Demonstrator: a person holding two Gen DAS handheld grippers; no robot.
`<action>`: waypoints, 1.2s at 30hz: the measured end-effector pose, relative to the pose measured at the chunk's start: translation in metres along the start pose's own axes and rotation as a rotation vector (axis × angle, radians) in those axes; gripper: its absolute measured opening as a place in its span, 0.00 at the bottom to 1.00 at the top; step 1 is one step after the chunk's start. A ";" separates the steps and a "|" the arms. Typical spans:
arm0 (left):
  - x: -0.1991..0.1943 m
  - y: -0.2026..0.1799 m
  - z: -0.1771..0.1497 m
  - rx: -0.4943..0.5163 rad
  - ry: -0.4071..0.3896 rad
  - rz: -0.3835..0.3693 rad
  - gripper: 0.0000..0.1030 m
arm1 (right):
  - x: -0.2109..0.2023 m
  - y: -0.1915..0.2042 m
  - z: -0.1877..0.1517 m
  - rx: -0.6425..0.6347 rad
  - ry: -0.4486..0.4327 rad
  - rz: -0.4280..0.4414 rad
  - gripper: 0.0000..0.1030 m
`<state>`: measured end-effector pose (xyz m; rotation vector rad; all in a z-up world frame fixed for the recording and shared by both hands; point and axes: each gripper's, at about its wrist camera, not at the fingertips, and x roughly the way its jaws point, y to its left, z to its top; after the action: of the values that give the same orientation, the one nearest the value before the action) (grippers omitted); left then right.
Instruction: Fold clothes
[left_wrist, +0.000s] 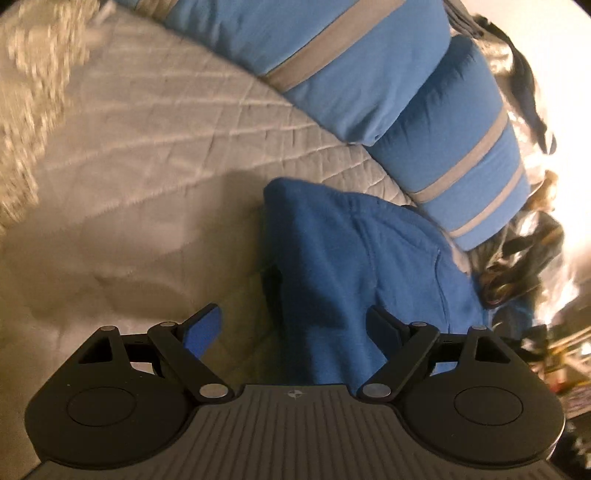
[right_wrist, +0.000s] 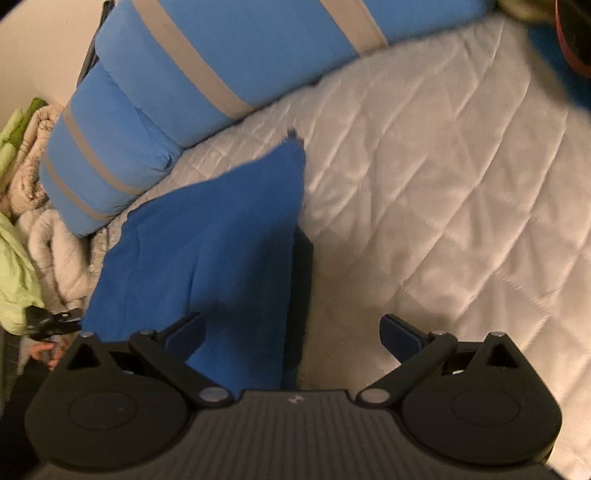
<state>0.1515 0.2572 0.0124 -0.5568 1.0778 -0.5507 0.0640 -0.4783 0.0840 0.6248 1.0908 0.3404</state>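
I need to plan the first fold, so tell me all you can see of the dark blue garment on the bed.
The dark blue garment is soft, matte knit with a visible seam. It lies bunched on the white quilted cover, one corner tapering toward the striped blue pillows and its far edge close against them. Both grippers stand open over its near edge, not gripping it.

Bed (right_wrist: 443, 166) with white quilted cover. On it – blue garment (right_wrist: 207, 251), two blue grey-striped pillows (right_wrist: 122, 140) behind.
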 end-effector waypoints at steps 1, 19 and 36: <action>0.004 0.004 -0.001 -0.002 0.006 -0.018 0.83 | 0.003 -0.004 -0.001 0.004 0.000 0.023 1.00; 0.038 0.015 -0.004 -0.013 0.023 -0.343 0.82 | 0.035 -0.031 0.008 0.096 0.002 0.425 0.99; 0.053 0.002 -0.005 -0.139 0.005 -0.235 0.31 | 0.067 0.004 0.006 0.081 0.019 0.361 0.43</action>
<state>0.1669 0.2227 -0.0258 -0.8111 1.0674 -0.6856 0.0990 -0.4398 0.0405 0.8944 1.0120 0.6166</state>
